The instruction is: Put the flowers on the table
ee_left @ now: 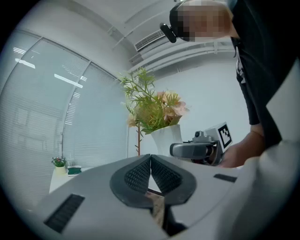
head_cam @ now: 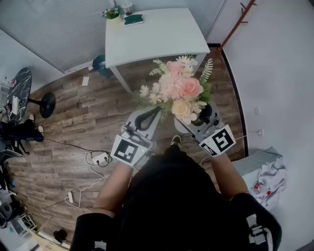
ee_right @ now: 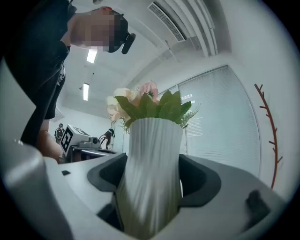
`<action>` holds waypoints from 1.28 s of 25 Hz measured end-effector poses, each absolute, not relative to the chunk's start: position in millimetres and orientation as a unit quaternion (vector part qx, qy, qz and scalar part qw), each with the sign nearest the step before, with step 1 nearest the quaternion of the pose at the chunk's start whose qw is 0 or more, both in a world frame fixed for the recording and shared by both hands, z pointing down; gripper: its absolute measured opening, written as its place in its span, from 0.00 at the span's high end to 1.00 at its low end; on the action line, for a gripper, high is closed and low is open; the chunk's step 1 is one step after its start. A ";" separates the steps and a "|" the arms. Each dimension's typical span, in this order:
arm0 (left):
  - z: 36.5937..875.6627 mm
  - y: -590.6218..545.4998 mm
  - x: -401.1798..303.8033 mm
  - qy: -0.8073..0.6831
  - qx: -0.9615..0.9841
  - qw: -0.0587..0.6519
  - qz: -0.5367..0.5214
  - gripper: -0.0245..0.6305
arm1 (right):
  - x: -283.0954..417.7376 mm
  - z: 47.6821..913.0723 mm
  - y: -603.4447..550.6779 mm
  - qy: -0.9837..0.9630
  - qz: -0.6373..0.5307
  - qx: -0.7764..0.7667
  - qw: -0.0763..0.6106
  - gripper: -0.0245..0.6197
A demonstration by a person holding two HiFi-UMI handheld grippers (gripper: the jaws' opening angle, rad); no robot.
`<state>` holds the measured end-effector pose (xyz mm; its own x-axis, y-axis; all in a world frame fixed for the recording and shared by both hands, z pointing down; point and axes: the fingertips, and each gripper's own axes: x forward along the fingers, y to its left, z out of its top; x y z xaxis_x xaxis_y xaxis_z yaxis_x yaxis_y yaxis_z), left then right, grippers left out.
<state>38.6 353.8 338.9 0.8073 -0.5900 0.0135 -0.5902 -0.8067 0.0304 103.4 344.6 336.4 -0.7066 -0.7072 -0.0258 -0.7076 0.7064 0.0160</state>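
The right gripper (ee_right: 152, 176) is holding the white ribbed vase (ee_right: 152, 150), its fingers (ee_right: 107, 174) standing wide and pressing on both sides. The flowers (head_cam: 179, 88) are staying upright above the wooden floor (head_cam: 88, 112), near the worktop's (head_cam: 157, 37) near right corner. Just beside, the left gripper's (ee_left: 151, 161) fingers (ee_left: 136, 178) are meeting at the tips, empty. A potted plant (head_cam: 112, 13) and a green item (head_cam: 133, 19) are crowding the far left corner, leaving the worktop mostly bare.

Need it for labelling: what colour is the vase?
The vase is white, vertically ribbed; right gripper view shows it best.
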 end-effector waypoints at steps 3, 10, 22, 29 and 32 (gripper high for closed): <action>338.8 354.1 38.0 -0.313 0.950 0.019 0.004 0.94 | 103.7 335.8 345.0 0.924 0.011 -0.383 0.009 0.40; 339.0 352.1 52.5 -0.321 0.947 0.020 0.001 0.94 | 118.9 335.7 341.3 0.930 -0.009 -0.368 0.022 0.40; 328.2 330.1 75.2 -0.355 0.935 0.021 0.010 0.94 | 135.4 322.3 313.6 0.948 0.005 -0.316 0.025 0.40; 328.1 308.4 98.5 -0.378 0.926 0.015 0.021 0.94 | 153.2 323.9 289.1 0.958 0.004 -0.285 0.036 0.40; 329.5 304.2 105.9 -0.390 0.920 0.017 0.023 0.94 | 159.4 324.0 282.6 0.961 0.006 -0.272 0.039 0.40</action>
<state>105.9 304.2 329.5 0.6943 -0.7175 0.0561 -0.7191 -0.6948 0.0122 159.4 282.6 324.0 -0.8487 -0.5230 -0.0782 -0.5240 0.8516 -0.0088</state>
